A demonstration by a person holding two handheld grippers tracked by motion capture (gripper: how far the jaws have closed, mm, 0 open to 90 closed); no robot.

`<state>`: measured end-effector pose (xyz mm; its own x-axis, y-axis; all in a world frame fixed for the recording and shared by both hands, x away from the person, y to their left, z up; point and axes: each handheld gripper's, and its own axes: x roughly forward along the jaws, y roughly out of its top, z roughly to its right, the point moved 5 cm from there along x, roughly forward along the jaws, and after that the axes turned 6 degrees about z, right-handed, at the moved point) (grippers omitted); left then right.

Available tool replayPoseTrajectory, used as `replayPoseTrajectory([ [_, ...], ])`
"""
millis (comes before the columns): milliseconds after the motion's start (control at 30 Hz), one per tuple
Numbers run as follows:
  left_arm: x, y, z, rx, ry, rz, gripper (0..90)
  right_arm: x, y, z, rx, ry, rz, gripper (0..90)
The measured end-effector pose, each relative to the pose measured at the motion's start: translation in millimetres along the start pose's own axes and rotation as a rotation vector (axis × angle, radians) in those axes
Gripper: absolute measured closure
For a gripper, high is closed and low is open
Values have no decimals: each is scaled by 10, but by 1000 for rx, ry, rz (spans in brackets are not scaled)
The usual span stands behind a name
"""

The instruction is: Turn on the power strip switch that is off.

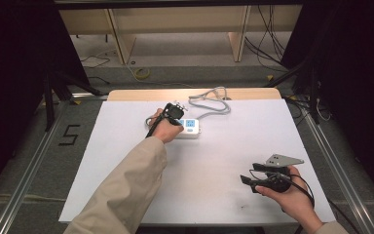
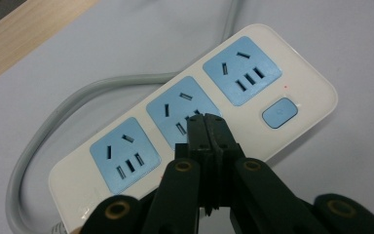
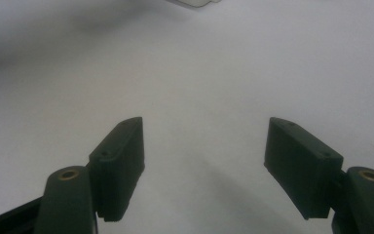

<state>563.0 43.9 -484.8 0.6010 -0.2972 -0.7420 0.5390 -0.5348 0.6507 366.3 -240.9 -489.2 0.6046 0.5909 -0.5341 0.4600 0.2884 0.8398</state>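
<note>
Power strip point(image 2: 195, 117): white, three blue sockets and a blue switch, flat on the white table point(image 1: 214, 161) toward its far edge, grey cord point(image 1: 209, 100) looping behind. Left gripper point(image 2: 208, 119): jaws pressed together, nothing between them, tips over the middle socket point(image 2: 182, 109). Right gripper point(image 3: 204, 165): jaws spread wide, empty, low over bare table at the near right, well apart from the strip.

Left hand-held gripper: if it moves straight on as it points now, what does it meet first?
Probably the middle blue socket of the white plastic power strip; the shut left hand-held gripper points at it, though depth is unclear.
</note>
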Motion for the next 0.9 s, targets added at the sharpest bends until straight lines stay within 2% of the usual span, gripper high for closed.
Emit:
replayPoseTrajectory([
  [133,-7,-5,4,-8,-3,-11,900,-6,2,-5,2,0,0,313],
  [233,2,-37,-20,13,21,-40,900,-6,3,-5,2,-1,0,313],
  [267,2,-39,-30,-7,14,-32,900,-6,3,-7,2,-1,0,313],
  [333,-2,-44,-50,-21,-3,-31,900,-7,4,-11,1,-1,0,313],
  [400,-8,-44,-47,-2,1,-37,900,-6,3,-9,1,-1,-2,313],
  [533,-25,-11,-25,-25,-17,-7,900,0,0,1,0,0,-1,313],
  [600,-30,10,3,-14,-20,2,900,-1,-2,4,2,-1,-2,313],
  [900,-8,1,26,-14,-21,-17,900,-7,3,-6,2,-1,0,313],
])
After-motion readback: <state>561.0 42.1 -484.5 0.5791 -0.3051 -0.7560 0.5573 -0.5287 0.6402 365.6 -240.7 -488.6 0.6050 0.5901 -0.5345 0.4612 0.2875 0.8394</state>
